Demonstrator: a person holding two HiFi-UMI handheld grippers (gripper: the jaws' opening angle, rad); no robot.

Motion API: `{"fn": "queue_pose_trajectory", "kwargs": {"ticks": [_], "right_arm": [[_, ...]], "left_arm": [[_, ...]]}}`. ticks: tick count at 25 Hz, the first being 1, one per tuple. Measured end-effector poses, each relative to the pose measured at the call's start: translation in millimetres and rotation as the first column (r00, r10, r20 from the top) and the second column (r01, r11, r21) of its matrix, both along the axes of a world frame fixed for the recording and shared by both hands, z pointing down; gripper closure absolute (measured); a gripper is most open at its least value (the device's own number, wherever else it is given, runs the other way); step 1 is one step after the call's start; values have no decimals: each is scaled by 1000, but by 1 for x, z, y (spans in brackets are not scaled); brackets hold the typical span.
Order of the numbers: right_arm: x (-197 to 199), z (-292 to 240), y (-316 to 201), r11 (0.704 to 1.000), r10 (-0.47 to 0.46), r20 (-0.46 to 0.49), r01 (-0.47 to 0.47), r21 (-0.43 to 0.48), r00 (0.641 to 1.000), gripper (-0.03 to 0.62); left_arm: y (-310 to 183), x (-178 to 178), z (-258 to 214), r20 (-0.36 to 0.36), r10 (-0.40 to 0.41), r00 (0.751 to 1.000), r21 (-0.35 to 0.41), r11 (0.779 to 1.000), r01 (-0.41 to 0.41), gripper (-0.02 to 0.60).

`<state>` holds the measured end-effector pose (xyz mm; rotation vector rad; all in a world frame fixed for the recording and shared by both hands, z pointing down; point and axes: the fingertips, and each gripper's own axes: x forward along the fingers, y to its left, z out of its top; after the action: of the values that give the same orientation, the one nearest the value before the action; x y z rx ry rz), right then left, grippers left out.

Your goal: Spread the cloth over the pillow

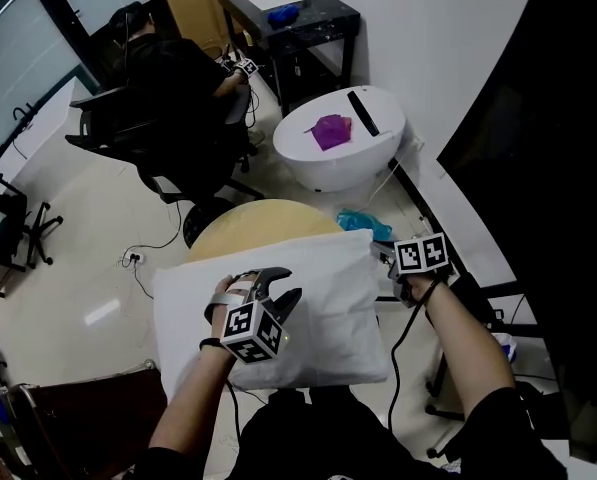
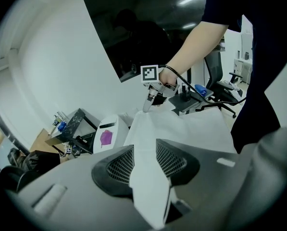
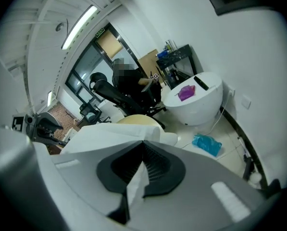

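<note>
A white cloth (image 1: 313,313) lies over a white pillow on a round wooden table (image 1: 253,223); one pillow corner (image 3: 174,139) peeks out under the cloth's edge. My left gripper (image 1: 278,290) is at the cloth's near left part, and a raised fold of the cloth (image 2: 145,177) fills the gap between its mesh pads. My right gripper (image 1: 385,255) is at the cloth's far right corner, jaws shut, with a thin strip of cloth (image 3: 136,184) pinched between them. In the left gripper view the right gripper (image 2: 148,105) points down onto the cloth's far corner.
A white rounded stool (image 1: 338,158) with a purple rag (image 1: 330,130) stands beyond the table. A blue bag (image 1: 363,223) lies on the floor. A seated person in black (image 1: 178,68) and a black desk (image 1: 293,18) are farther back. A dark chair (image 1: 68,408) stands at the near left.
</note>
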<state>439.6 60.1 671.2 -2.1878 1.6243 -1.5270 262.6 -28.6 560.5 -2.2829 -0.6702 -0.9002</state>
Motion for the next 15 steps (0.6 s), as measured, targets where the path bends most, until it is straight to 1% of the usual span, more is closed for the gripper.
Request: {"fn": "queue_pose_trajectory", "kwargs": {"ticks": [3, 5, 9, 12, 15], "right_arm": [[12, -12, 6, 1000, -8, -82, 6, -23, 997, 586], [20, -20, 8, 1000, 0, -106, -2, -25, 994, 586], [21, -19, 10, 1000, 5, -94, -8, -30, 996, 586], [19, 3, 12, 998, 13, -71, -18, -67, 997, 586], [20, 22, 7, 995, 33, -72, -40, -95, 997, 586]], "left_arm": [[7, 3, 0, 3, 20, 1000, 0, 1000, -20, 448], [10, 5, -1, 0, 26, 1000, 0, 1000, -26, 448], [9, 7, 3, 11, 29, 1000, 0, 1000, -29, 448], [8, 4, 14, 43, 25, 999, -4, 1000, -25, 448], [9, -1, 22, 62, 25, 998, -9, 1000, -25, 448]]}}
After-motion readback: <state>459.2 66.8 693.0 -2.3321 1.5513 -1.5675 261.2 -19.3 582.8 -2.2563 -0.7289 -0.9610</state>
